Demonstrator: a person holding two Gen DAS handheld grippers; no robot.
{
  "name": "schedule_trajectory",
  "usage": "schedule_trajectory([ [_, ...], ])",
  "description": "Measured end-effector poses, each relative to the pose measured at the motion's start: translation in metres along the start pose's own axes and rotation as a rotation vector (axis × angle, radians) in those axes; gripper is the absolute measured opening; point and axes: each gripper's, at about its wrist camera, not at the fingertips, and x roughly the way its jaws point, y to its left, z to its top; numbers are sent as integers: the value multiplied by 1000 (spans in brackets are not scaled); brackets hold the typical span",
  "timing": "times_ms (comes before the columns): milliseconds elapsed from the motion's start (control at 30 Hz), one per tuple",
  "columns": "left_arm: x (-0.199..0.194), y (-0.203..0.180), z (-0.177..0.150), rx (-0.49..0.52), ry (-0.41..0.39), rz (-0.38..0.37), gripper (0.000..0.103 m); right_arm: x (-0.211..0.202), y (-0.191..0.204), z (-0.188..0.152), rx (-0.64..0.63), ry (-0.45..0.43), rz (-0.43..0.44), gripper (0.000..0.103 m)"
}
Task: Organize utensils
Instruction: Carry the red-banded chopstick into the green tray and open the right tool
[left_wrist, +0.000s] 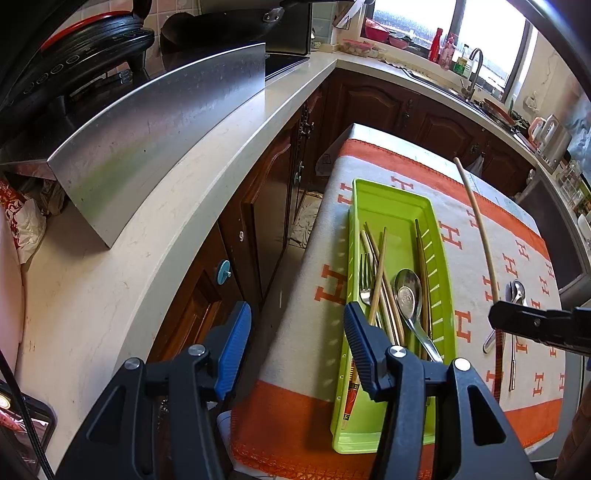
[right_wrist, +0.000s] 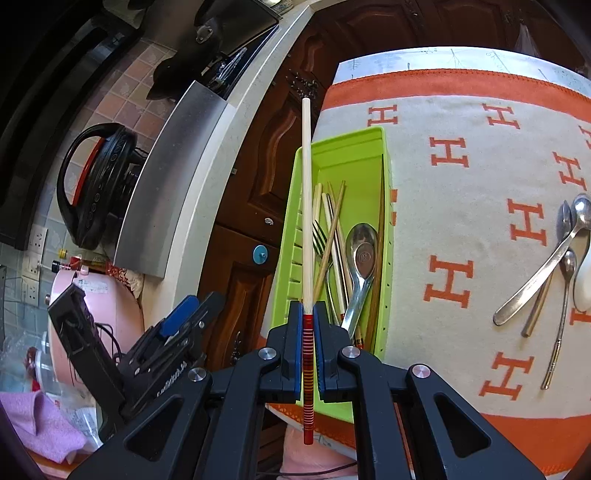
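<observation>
R gripper (right_wrist: 307, 314) clamps a chopstick (right_wrist: 306, 206) by its red-striped end, tip over the green tray (right_wrist: 369, 144) w/ fork (right_wrist: 320, 236), spoon (right_wrist: 362, 254) & chopsticks inside. L gripper (left_wrist: 297, 328) half-open, empty, by the tray's left side. Spoons (right_wrist: 546, 269) lie loose on cloth (right_wrist: 461, 221).

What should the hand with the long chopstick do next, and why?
Probably lower the chopstick into the green tray and then let go. The right gripper is shut on its red end, and the stick already hangs over the tray's left side, where a fork, a spoon and other chopsticks lie. The left gripper is open and holds nothing.
</observation>
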Motion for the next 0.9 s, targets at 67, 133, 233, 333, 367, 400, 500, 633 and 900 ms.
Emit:
schedule_trajectory([
  [67, 0, 0, 0, 2, -2, 3, 51, 4, 1, 3, 4, 0, -2, 6],
  [133, -1, 0, 0, 4, -2, 6, 53, 7, 3, 5, 5, 3, -9, 6],
  [233, -1, 0, -1, 3, -1, 6, 54, 14, 7, 6, -8, 22, -9, 9],
  [333, 0, -1, -1, 5, 1, 7, 54, 17, 8, 5, -7, 31, -4, 12],
  [367, 1, -1, -1, 5, 2, 6, 54, 18, 7, 5, -5, 33, -1, 12],
  [400, 1, -1, -2, 6, 3, 7, 54, 18, 7, 4, -4, 34, 1, 12],
  [500, 1, -2, -2, 9, 6, 5, 55, 15, 5, 3, -8, 32, 3, 13],
  [633, 2, -5, -3, 13, 9, 5, 62, 8, 7, -2, -52, 14, -35, 14],
  [900, -3, -17, -9, 27, 6, -5, 70, -1, 2, -23, -170, -15, -152, 22],
])
